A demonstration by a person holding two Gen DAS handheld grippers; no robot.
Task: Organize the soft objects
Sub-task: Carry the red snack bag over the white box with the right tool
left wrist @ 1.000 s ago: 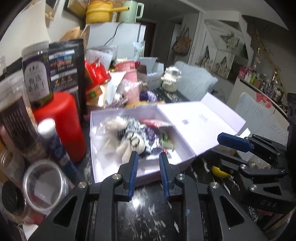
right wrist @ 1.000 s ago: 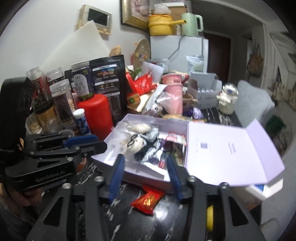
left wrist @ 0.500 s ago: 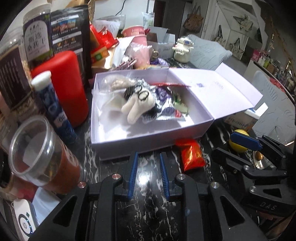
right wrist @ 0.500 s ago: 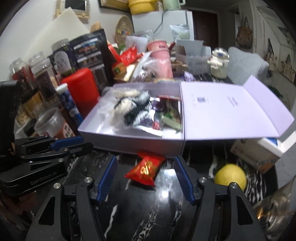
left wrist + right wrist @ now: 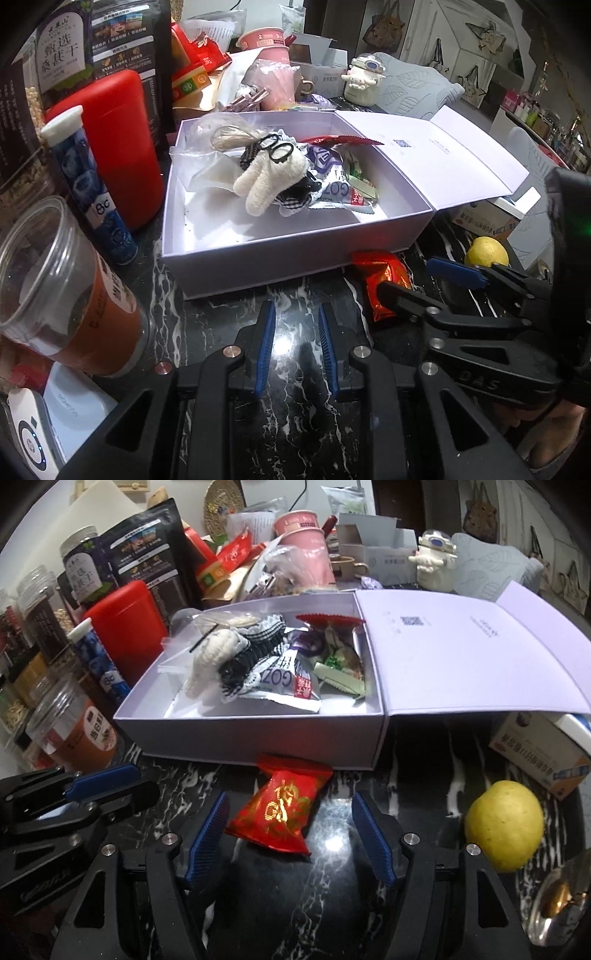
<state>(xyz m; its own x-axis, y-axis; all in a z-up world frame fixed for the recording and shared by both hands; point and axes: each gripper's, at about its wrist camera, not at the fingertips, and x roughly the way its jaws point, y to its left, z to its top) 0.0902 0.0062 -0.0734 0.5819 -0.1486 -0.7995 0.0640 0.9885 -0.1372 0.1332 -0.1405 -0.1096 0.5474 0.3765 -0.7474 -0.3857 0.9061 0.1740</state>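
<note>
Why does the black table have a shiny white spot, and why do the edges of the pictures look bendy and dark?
Right wrist view: a lamp's glare sits on the glossy black table beside the red packet; the white box looks bowed by the fisheye lens. Left wrist view: a fainter glare between the left gripper fingers; corners fade to black.

Packet (image 5: 282,806) before box (image 5: 236,738)

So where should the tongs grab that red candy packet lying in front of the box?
Probably across its puffy middle, coming down from above. The red candy packet lies flat on the black marble table, slanted, its crimped ends thin and flimsy. The right tongs have just been opening and already straddle it without touching, one finger on each long side.
</note>
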